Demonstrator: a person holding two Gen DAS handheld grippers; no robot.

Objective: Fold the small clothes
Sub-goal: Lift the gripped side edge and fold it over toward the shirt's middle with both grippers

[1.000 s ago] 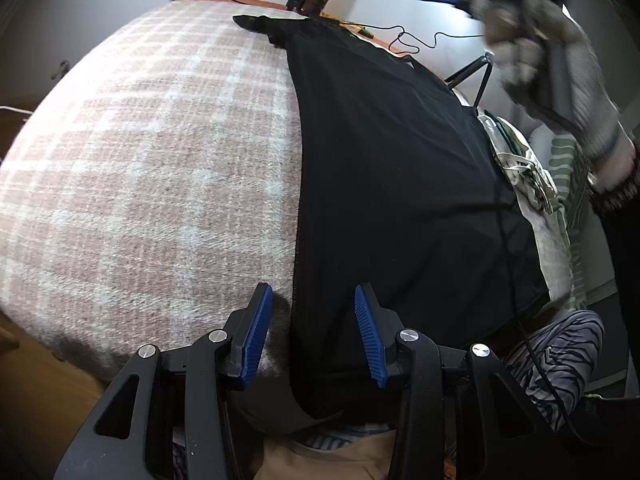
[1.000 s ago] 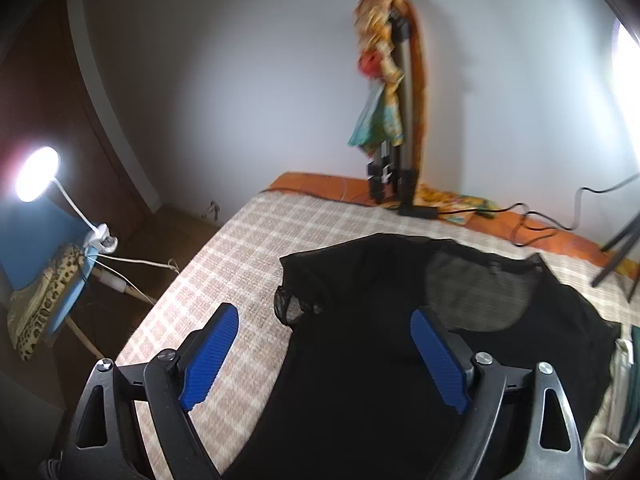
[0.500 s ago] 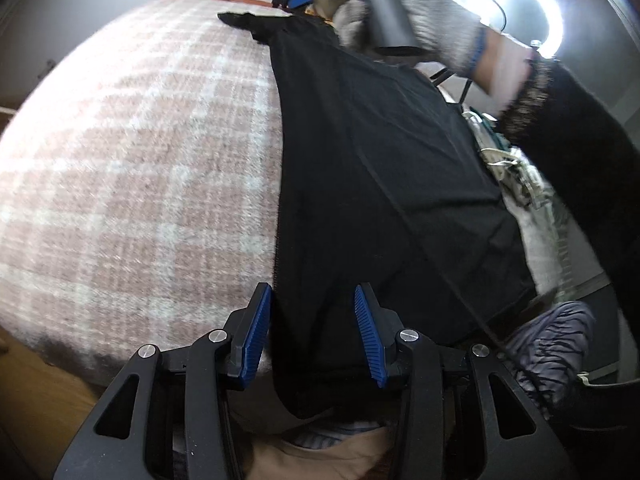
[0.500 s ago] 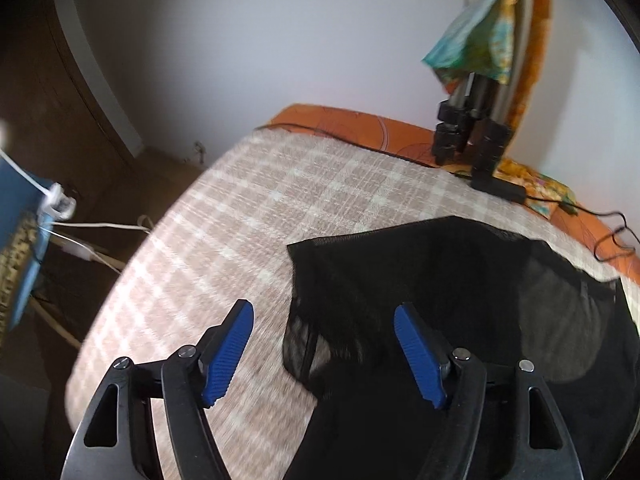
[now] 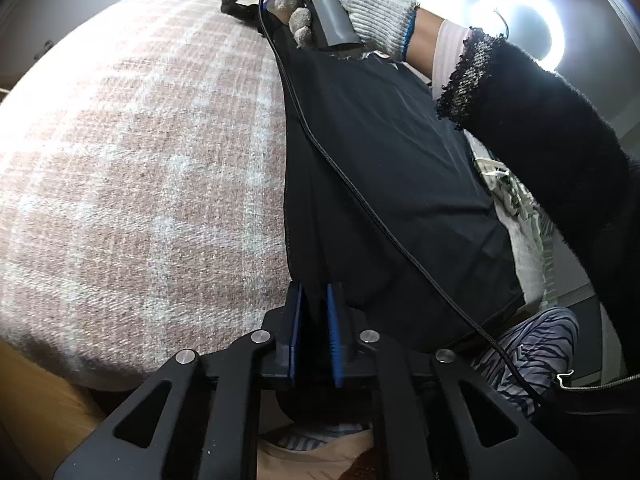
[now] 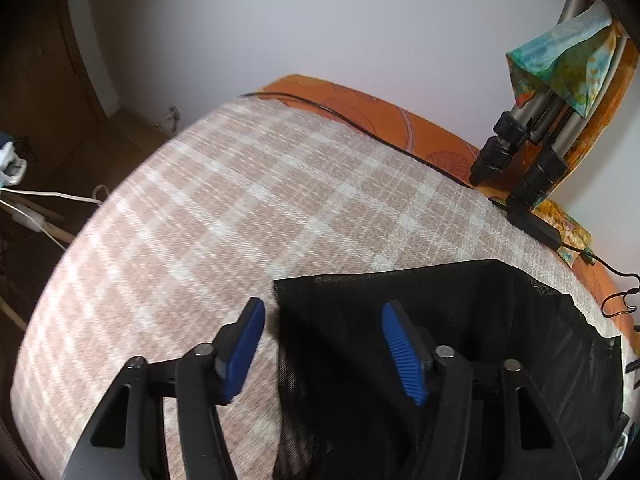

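The black garment (image 5: 384,168) lies spread on the pink-and-white checked blanket (image 5: 140,152) covering the bed, running lengthwise away from the near edge. The left gripper (image 5: 314,320) is clamped on the garment's near hem – blue pads nearly together w/ a fold of black cloth pinched between them. At the far end the right gripper (image 6: 324,344) sits w/ its jaws spread wide, straddling the garment's left corner: one blue pad is over bare blanket, the other over the sheer mesh part of the cloth; nothing is gripped there. From the left wrist view the gloved right hand (image 5: 344,4) wraps the grey handle, and the black sleeve (image 5: 552,152) of that arm crosses over the garment's right side, hiding the cloth edge beneath it. A thin black cable (image 5: 360,200) trails from that hand diagonally across the garment toward the near right. Beside the garment on the right – a pile of other clothes (image 5: 516,216), pale and striped, partly under the sleeve. Farther off: tripod legs (image 6: 516,152) leaning at the wall w/ a colourful scarf (image 6: 568,60) draped on them, an orange sheet (image 6: 420,132) showing past the blanket's far edge, a ring light (image 5: 524,20) glaring at upper right, and white cords (image 6: 40,200) by the floor at left.
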